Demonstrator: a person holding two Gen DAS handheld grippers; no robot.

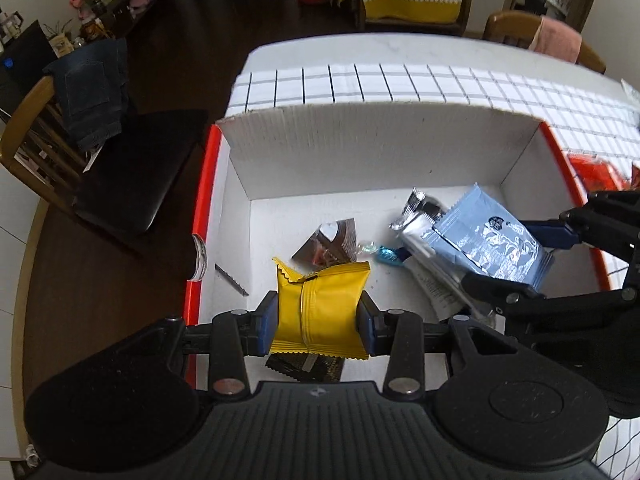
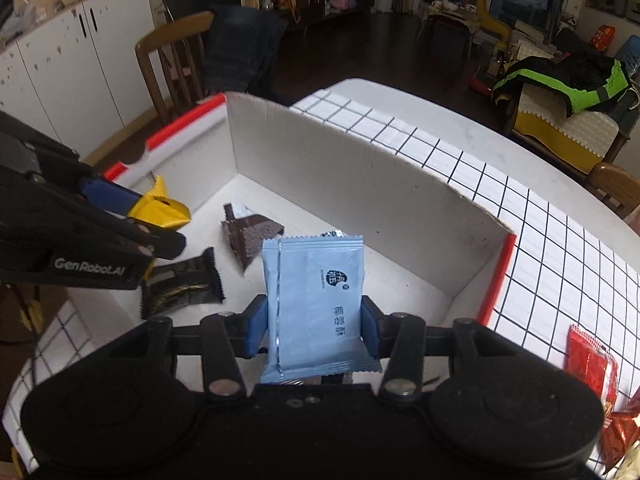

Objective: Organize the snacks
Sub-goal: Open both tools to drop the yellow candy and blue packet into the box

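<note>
A white cardboard box (image 1: 360, 148) with red edges sits on the checked tablecloth; it also shows in the right wrist view (image 2: 340, 168). My left gripper (image 1: 318, 316) is shut on a yellow snack packet (image 1: 320, 308) over the box's near side; the packet also shows in the right wrist view (image 2: 160, 206). My right gripper (image 2: 314, 328) is shut on a light blue snack packet (image 2: 316, 304) above the box; it shows in the left wrist view (image 1: 488, 240) too. In the box lie a brown wrapper (image 1: 332, 240), a black wrapper (image 2: 180, 284), a silver packet (image 1: 420, 216) and a small teal candy (image 1: 388, 256).
Red snack packets (image 2: 592, 364) lie on the checked tablecloth (image 2: 540, 240) to the right of the box. A wooden chair (image 1: 80, 152) with jeans draped on it stands left of the table. The table's far edge is beyond the box.
</note>
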